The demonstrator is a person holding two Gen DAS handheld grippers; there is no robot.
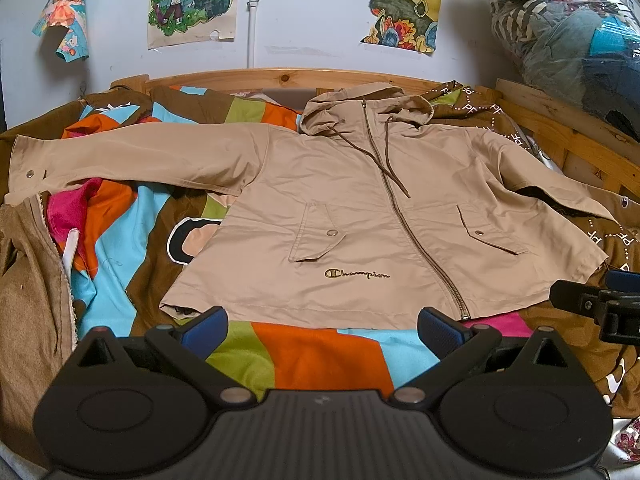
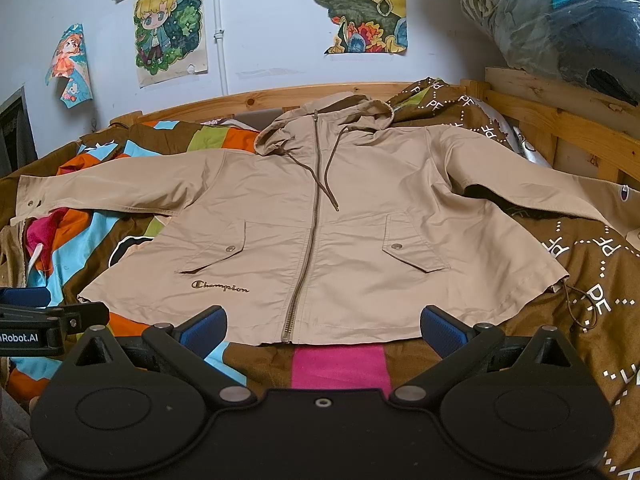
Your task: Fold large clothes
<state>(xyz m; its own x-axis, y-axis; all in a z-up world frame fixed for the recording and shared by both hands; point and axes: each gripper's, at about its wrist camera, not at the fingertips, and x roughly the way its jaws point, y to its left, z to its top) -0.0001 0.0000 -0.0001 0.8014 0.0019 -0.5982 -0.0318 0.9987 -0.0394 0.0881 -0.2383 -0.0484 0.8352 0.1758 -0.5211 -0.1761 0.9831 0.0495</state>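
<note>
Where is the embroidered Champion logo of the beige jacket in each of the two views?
Left wrist view: the Champion logo sits just right of centre, low on the jacket, left of the zipper.
Right wrist view: the logo is left of centre, again left of the zipper.
Shared landmark: the snap pocket flap directly above the logo.

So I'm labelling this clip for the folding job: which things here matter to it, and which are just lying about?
Belongs to the job:
- beige zip-up hooded jacket, spread flat, front up
- left tongs, open
- right tongs, open

Just lying about:
- colourful patchwork bedspread underneath
- tan fleece garment at the left
- cartoon posters on the wall
- plastic-wrapped bundle of clothes
</note>
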